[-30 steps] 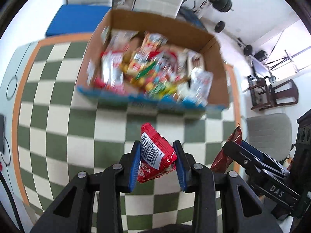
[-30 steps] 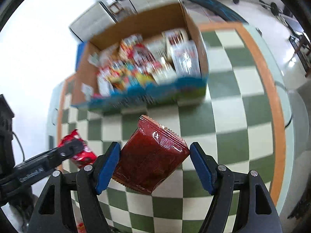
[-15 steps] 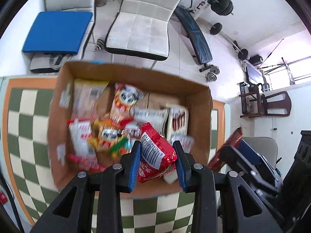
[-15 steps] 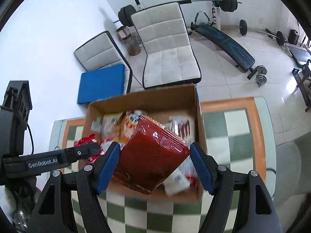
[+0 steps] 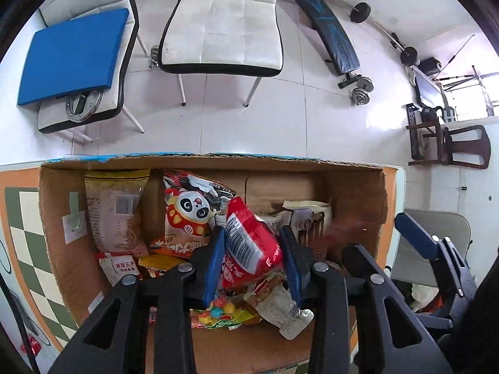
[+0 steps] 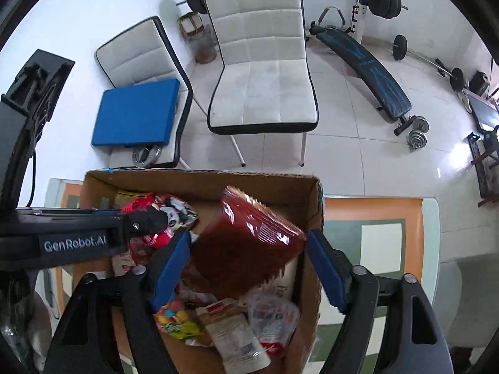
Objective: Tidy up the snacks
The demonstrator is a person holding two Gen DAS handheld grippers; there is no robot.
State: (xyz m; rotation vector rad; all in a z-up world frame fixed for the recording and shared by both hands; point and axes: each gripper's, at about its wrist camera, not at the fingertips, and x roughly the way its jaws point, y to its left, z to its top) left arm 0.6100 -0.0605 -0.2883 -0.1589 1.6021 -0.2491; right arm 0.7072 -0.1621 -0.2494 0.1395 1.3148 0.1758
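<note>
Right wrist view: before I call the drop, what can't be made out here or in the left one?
- Whether the right gripper still grips the dark red packet: a gap shows at its right finger.
- That packet in the left wrist view: a blur.
- The cardboard box floor beneath: snacks and grippers cover it.
- The red snack bag front: only its barcode side shows, in the left gripper.

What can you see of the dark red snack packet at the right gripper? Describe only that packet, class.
The dark red snack packet is a flat, glossy plastic pouch with a crimped top edge and faint print. It tilts, top edge up and away, above the open cardboard box. The right gripper looks open: its blue pads stand wide, the right one clearly apart from the packet. In the left wrist view it is only a blur.
</note>
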